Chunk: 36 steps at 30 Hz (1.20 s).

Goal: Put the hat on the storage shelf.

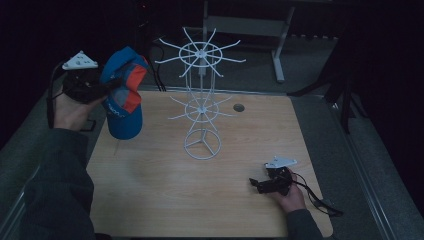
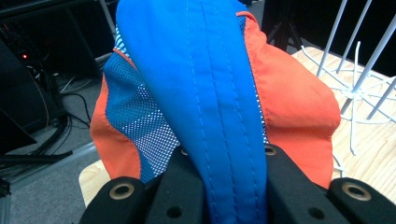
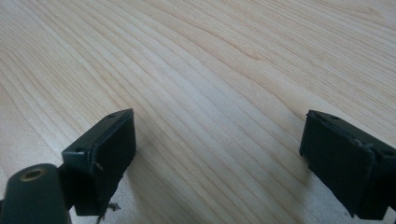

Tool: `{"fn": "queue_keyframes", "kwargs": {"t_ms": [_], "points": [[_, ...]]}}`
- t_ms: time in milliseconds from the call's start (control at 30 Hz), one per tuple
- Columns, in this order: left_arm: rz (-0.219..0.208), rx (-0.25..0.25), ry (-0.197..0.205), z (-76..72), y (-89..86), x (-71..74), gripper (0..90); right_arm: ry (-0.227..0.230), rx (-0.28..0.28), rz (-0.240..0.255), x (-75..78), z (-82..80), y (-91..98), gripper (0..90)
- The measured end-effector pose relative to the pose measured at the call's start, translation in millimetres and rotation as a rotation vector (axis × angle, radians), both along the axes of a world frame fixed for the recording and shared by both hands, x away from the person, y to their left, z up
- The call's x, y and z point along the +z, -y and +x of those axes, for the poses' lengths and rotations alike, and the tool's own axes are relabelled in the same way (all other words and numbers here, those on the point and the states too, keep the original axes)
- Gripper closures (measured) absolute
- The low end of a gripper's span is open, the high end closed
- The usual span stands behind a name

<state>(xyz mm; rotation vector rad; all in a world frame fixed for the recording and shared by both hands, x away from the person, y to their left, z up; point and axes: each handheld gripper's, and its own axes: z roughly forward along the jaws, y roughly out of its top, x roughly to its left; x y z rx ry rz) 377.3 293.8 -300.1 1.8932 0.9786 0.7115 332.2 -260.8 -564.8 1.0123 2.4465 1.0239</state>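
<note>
A blue and orange mesh cap point(image 1: 122, 95) hangs above the table's far left corner, and my left gripper point(image 1: 111, 85) is shut on its blue brim. In the left gripper view the cap point(image 2: 210, 93) rises between the black jaws of that gripper point(image 2: 224, 163), which pinch the stitched brim. A white wire rack point(image 1: 201, 100) with two tiers of spokes stands at the middle of the wooden table point(image 1: 150, 200); part of it point(image 2: 355, 88) lies just right of the cap. My right gripper point(image 1: 256, 184) rests low at the front right, open, with bare wood point(image 3: 210, 70) between its jaws point(image 3: 219, 154).
A small round cable hole point(image 1: 238, 107) sits in the tabletop behind the rack. A grey metal frame point(image 1: 280, 50) and dark stand legs point(image 1: 345, 90) stand on the floor beyond the table. Cables point(image 2: 70, 93) lie on the floor at the left.
</note>
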Motion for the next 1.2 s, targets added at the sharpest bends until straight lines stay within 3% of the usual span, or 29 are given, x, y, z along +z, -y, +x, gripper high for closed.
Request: {"fn": "queue_keyframes", "kwargs": {"t_ms": [900, 1200], "points": [[-0.023, -0.019, 0.061, -2.2, 3.8, 32.6, 88.0, 0.001, 0.000, -0.001, 0.0, 0.0, 0.0, 10.4], [-0.031, -0.027, 0.067, -0.5, 3.6, 37.3, 88.0, 0.001, 0.001, -0.001, 0.0, 0.1, 0.1, 10.4]]}}
